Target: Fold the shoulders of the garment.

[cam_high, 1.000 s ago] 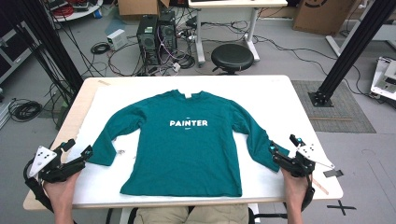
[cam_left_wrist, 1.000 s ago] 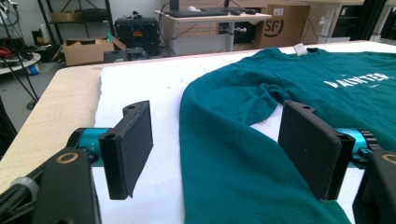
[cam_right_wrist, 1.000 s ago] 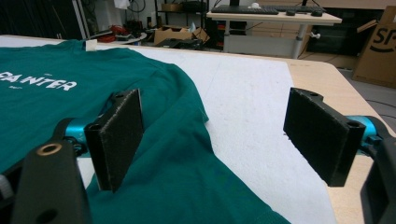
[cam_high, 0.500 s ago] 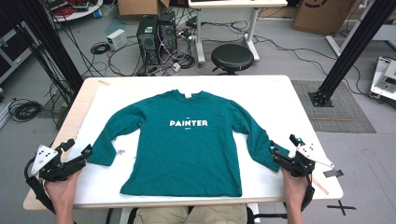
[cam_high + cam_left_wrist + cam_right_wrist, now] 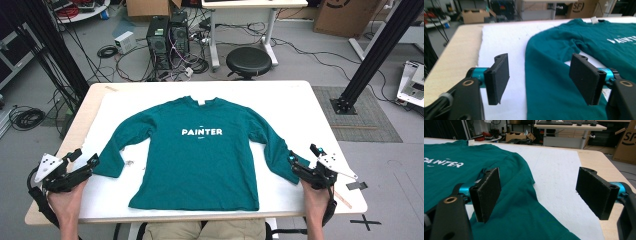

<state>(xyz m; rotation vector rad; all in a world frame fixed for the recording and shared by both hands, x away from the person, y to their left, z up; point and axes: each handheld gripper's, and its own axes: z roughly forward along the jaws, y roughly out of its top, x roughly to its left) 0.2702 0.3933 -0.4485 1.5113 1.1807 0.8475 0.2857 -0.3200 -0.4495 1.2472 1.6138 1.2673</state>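
Note:
A teal long-sleeved shirt [image 5: 205,150] with white "PAINTER" lettering lies flat, front up, on the white-covered table [image 5: 300,100]. My left gripper [image 5: 86,157] rests at the cuff of the left-hand sleeve [image 5: 112,160]. In the left gripper view its jaws [image 5: 541,75] straddle that sleeve [image 5: 549,82]; they have just been closing a little, but the pads stand apart from the cloth. At the other sleeve's cuff [image 5: 280,155] sits my right gripper [image 5: 302,154]. It is open wide [image 5: 539,187], with the sleeve's edge [image 5: 519,202] lying between its jaws.
Bare wood shows along the table's left edge [image 5: 87,115] and right edge [image 5: 335,130]. Beyond the table's far side are a black stool [image 5: 248,60], computer towers [image 5: 167,35] and floor cables. A black frame post [image 5: 372,55] stands at the right.

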